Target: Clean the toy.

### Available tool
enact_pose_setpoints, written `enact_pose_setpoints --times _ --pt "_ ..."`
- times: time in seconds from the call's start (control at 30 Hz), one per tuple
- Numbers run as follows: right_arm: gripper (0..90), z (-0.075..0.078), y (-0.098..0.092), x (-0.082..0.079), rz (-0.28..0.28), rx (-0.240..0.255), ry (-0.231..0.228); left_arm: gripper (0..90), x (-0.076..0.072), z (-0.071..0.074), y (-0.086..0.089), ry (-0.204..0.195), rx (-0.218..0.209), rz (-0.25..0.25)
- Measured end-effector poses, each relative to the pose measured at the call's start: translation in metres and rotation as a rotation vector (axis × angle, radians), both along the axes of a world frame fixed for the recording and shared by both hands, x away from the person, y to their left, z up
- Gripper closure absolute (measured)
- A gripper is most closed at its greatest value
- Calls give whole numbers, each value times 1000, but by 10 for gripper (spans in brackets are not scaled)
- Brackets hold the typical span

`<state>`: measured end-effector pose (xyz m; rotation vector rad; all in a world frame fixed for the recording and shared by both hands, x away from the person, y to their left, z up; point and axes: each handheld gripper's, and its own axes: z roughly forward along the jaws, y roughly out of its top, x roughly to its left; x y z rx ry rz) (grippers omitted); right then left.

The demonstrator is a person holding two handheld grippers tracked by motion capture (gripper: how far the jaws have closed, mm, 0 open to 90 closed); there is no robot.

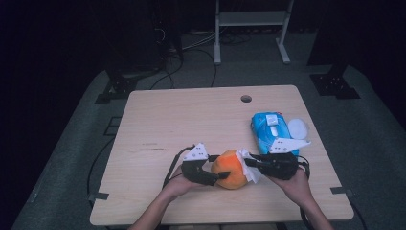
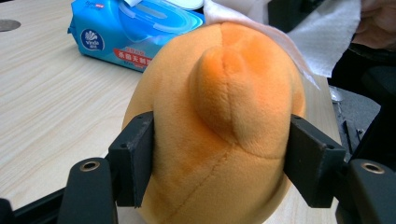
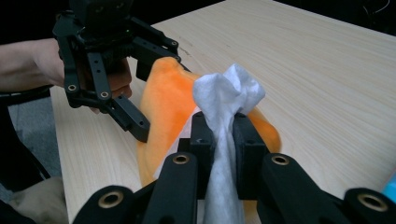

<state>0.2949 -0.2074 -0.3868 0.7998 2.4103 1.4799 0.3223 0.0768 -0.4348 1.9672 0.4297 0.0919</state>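
From the high view I see my left claw (image 1: 221, 175) clamped on the orange plush toy (image 1: 231, 167), which sits on the table (image 1: 191, 120) near its front edge, between my two hands. My right claw (image 1: 250, 162) comes in from the other side, pinching a white wipe (image 1: 250, 168) that lies against the toy's right flank. Just behind the right hand is a blue pack of wipes (image 1: 268, 129) with its round white lid flipped open to the right. In the left gripper view my left claw's two black jaws press into both sides of the orange plush toy (image 2: 219, 130), denting the fabric; the white wipe (image 2: 322, 37) drapes over the toy's far top, and the blue pack of wipes (image 2: 135, 32) lies on the table (image 2: 46, 102) beyond it to the left. In the right gripper view my right claw (image 3: 223, 135) is closed tight on the white wipe (image 3: 229, 98), which bunches up above the jaws and touches the orange plush toy (image 3: 168, 107); across from it my left claw (image 3: 154, 98) grips the toy's far end, the hand behind it.
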Motion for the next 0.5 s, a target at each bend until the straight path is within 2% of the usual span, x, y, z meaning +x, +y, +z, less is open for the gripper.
enact_pose_setpoints --times 0.1,0.13,0.17,0.2,0.3,0.43,0.5 --pt "801 -1 0 1 -9 -12 0 318 -1 1 -1 -1 4 2" --pt "801 -4 -5 5 -36 -14 6 318 -2 1 -1 -3 7 -4" --pt "801 -4 -5 5 -36 -14 6 318 -2 1 -1 -3 7 -4" --pt "801 -7 -12 9 -57 1 30 318 -2 1 -2 -6 6 -6" --pt "801 -7 -14 9 -65 5 34 318 -3 2 -5 -8 9 -12" --pt "801 -4 -1 3 -25 5 20 318 -7 1 -11 -29 16 -7" --pt "801 -2 7 0 10 22 17 317 -10 1 -14 -39 16 3"
